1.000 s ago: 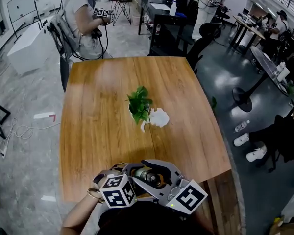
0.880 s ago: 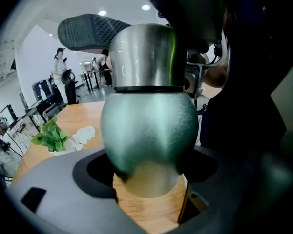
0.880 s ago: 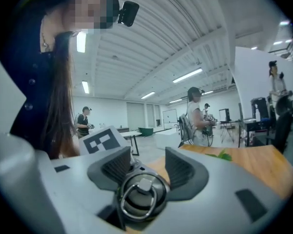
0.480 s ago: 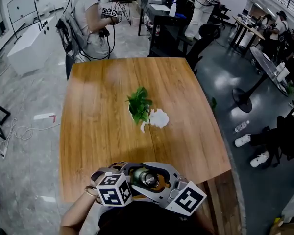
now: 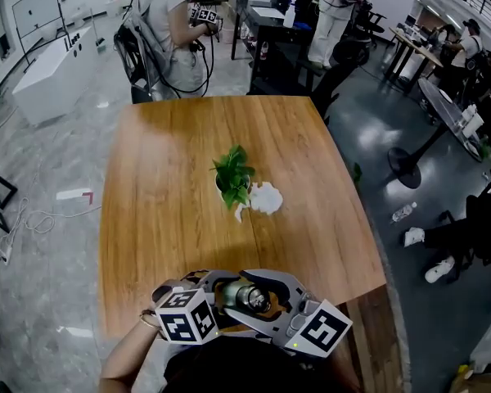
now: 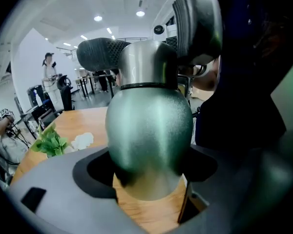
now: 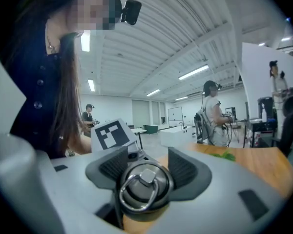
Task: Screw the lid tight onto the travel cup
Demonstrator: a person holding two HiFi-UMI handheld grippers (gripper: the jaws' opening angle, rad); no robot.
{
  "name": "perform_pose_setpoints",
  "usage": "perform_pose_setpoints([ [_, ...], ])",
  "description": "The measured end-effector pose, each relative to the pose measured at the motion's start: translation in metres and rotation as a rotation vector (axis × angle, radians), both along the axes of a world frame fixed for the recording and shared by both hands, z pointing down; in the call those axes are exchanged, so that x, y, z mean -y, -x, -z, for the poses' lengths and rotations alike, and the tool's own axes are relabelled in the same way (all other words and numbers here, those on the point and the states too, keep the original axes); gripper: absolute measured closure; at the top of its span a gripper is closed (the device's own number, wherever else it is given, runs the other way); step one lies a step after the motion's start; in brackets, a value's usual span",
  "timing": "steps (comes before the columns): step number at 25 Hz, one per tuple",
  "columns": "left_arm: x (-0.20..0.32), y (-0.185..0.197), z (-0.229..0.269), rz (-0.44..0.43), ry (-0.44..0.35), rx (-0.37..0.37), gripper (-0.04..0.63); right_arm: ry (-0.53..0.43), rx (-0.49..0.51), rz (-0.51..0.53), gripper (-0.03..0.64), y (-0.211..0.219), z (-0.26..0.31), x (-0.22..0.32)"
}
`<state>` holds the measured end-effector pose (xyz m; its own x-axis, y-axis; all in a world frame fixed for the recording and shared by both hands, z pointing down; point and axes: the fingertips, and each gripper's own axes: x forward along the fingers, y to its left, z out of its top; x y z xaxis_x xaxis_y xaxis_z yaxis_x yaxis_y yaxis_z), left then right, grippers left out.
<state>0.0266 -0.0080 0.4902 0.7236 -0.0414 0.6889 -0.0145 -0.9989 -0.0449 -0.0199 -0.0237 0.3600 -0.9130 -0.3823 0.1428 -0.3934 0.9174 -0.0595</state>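
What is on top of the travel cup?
A metal lid sits on it, between the right gripper's jaws. Inside the travel cup is hidden.

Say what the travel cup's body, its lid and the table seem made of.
Greenish bulbous cup body: likely metal; fine speckled satin coat.
Silver round lid with ring: seemingly brushed steel; bright reflections.
Brown table: wood or wood-look laminate; grain streaks.

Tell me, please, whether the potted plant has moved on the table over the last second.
No. The plant stands at the same spot near the middle of the table, right beside the white object, just as before.
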Motion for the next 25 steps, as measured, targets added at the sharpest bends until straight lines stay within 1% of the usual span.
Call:
perform_pose_setpoints([
  [2, 0.003, -0.001, -0.003, 0.030, -0.010, 0.020, 0.204, -0.031, -0.009, -0.026, 0.371, 0.002, 0.000, 0.003],
  [4, 0.005, -0.004, -0.004, 0.066, -0.005, 0.023, 0.204, -0.055, 0.000, -0.079, 0.370, 0.004, 0.001, 0.006],
  [6, 0.006, -0.006, -0.004, 0.098, 0.005, 0.009, 0.204, -0.051, 0.015, -0.121, 0.370, 0.004, 0.002, 0.009],
  [8, 0.005, -0.007, -0.002, 0.098, 0.006, -0.018, 0.204, -0.029, 0.041, -0.129, 0.371, 0.002, 0.004, 0.010],
  [9, 0.004, -0.007, 0.001, 0.081, 0.007, -0.040, 0.204, -0.018, 0.052, -0.116, 0.371, 0.001, 0.007, 0.009],
  [11, 0.001, -0.005, 0.008, 0.036, 0.008, -0.076, 0.205, -0.001, 0.058, -0.055, 0.370, 0.000, 0.011, 0.004],
  [13, 0.000, -0.003, 0.012, 0.007, 0.003, -0.079, 0.205, 0.012, 0.046, 0.010, 0.370, 0.000, 0.010, -0.001],
  [15, 0.002, -0.003, 0.011, 0.016, -0.011, -0.060, 0.205, 0.005, 0.034, 0.029, 0.370, 0.002, 0.008, -0.001],
  [16, 0.005, -0.003, 0.010, 0.035, -0.022, -0.048, 0.204, -0.010, 0.029, 0.013, 0.370, 0.002, 0.008, 0.002],
  [19, 0.014, -0.005, 0.004, 0.109, -0.037, -0.021, 0.205, -0.056, 0.014, -0.081, 0.370, 0.003, 0.005, 0.013],
  [22, 0.018, -0.009, 0.002, 0.184, -0.031, -0.033, 0.204, -0.052, 0.004, -0.174, 0.370, -0.001, 0.000, 0.021],
  [23, 0.021, -0.010, 0.003, 0.213, -0.044, -0.032, 0.204, -0.045, 0.004, -0.205, 0.370, -0.004, -0.001, 0.025],
  [25, 0.028, -0.010, 0.003, 0.266, -0.102, -0.005, 0.204, -0.032, 0.005, -0.264, 0.370, -0.011, -0.002, 0.034],
])
